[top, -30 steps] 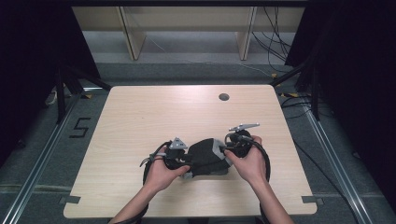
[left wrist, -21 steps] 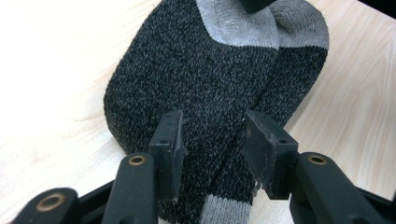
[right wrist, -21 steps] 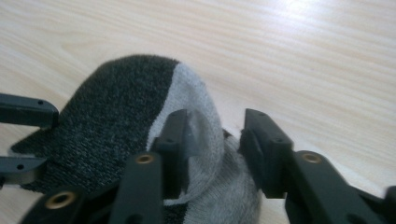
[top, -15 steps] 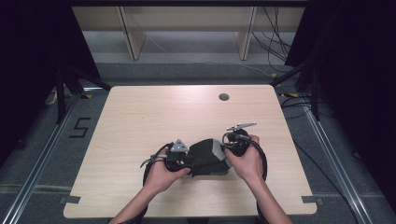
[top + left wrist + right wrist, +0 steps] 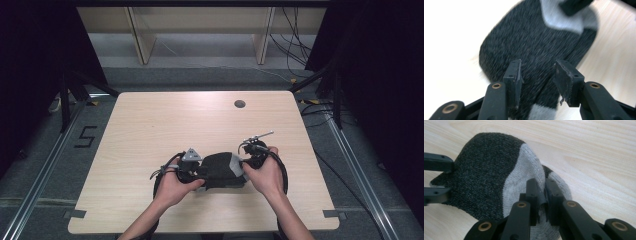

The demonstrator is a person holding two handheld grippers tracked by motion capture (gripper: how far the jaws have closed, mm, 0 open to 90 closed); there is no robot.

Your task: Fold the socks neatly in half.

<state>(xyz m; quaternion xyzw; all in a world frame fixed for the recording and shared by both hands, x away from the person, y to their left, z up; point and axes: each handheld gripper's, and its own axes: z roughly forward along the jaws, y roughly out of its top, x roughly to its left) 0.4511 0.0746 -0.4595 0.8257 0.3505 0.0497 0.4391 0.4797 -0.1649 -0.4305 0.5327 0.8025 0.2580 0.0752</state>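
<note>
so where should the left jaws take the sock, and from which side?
Probably the dark body of the sock, at the end away from the grey patch that the right gripper already pinches. The left gripper straddles that dark knit, jaws apart. Come in level from the sock's left end: it lies flat and limp on the table, so an edge fold suits best.

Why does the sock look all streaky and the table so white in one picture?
Left gripper view: the sock is motion-blurred and the table glares white. Right gripper view: sharp knit and wood grain. High view: the surroundings are dark, the tabletop evenly lit.
</note>
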